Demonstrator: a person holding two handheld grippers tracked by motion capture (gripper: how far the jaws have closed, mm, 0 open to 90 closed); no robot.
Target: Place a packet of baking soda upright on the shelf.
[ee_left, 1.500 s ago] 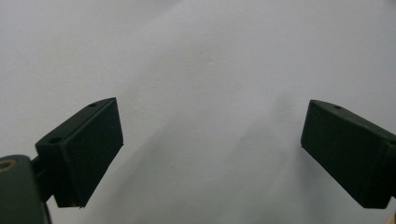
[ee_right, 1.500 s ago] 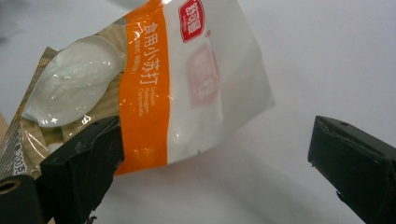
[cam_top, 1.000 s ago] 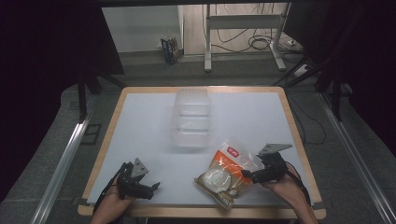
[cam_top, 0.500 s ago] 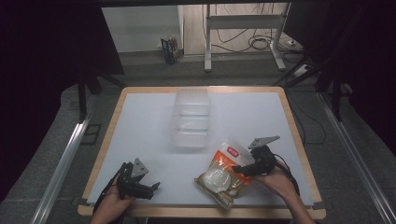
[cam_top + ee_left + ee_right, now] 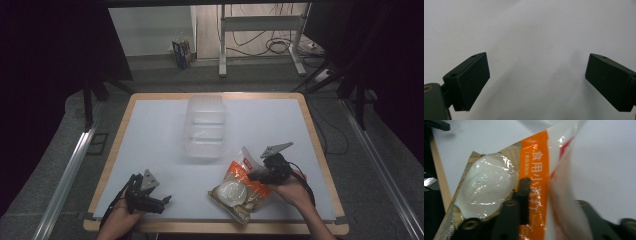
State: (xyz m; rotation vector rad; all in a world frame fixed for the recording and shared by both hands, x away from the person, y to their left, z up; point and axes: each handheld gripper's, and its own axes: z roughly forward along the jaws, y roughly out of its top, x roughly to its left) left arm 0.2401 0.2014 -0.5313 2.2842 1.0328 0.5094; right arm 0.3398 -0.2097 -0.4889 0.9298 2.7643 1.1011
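White sheeting covers the wood-framed table (image 5: 150, 130), and dark floor surrounds it on all sides. Nearest to me, at the front left corner, I see the left gripper (image 5: 159, 202) resting low over the sheet in the person's left hand (image 5: 120, 220); in the left gripper view its jaws stand wide apart with bare white surface between them, touching no item. At the front right, the right hand (image 5: 295, 192) holds the right gripper (image 5: 254, 175), with the grey three-cornered plate on top of it. This gripper is closed on the powder bag (image 5: 239, 189), a clear pouch with an orange band, a brown lower panel and a white mass inside. In the right gripper view I see one jaw lying across the orange band of the powder bag (image 5: 534, 182) and the other behind a fold of film, with the film pinched between them. The bag lies near the front edge, right of centre, its upper end raised at the gripper. Farther back, at the table's centre, stands a clear plastic container (image 5: 204, 126), apart from the bag. Beyond the table I note a metal stand (image 5: 260, 30) and cables (image 5: 282, 47) on the floor.
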